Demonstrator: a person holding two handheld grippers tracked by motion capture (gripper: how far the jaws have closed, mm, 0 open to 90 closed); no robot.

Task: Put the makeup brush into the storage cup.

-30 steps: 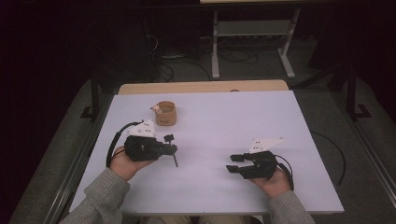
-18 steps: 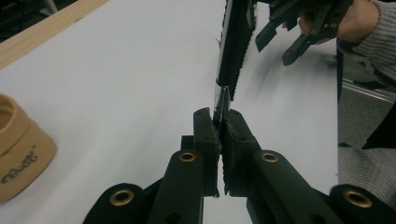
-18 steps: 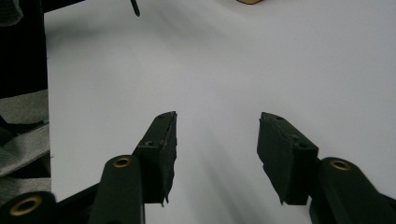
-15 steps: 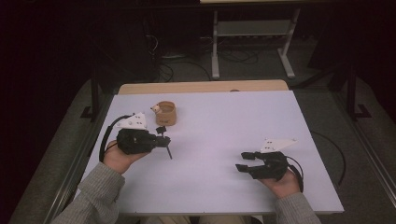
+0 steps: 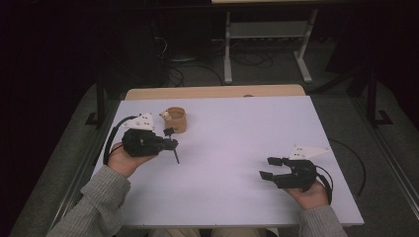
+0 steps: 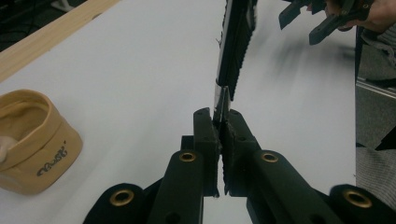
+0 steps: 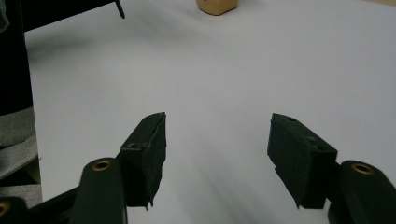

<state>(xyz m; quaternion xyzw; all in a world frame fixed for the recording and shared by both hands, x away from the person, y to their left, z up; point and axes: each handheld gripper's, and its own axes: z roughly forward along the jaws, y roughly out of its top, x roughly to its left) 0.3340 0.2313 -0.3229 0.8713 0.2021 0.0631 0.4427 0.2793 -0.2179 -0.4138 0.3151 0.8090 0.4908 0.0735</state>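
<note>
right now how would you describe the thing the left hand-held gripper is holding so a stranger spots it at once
Start at the white table and go to its left side, beside the tan fabric cup. There the left hand-held gripper is shut on a thin black strip with a ribbed face. It is the one long, flat, dark thing sticking out past the jaws.

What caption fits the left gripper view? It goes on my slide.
Left gripper shut on a thin black strip above the white table, tan pouch at left.

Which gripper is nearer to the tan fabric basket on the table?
Left. The left gripper is just in front of the tan fabric basket, holding a thin black strip. The right gripper is far across the table, open.
</note>
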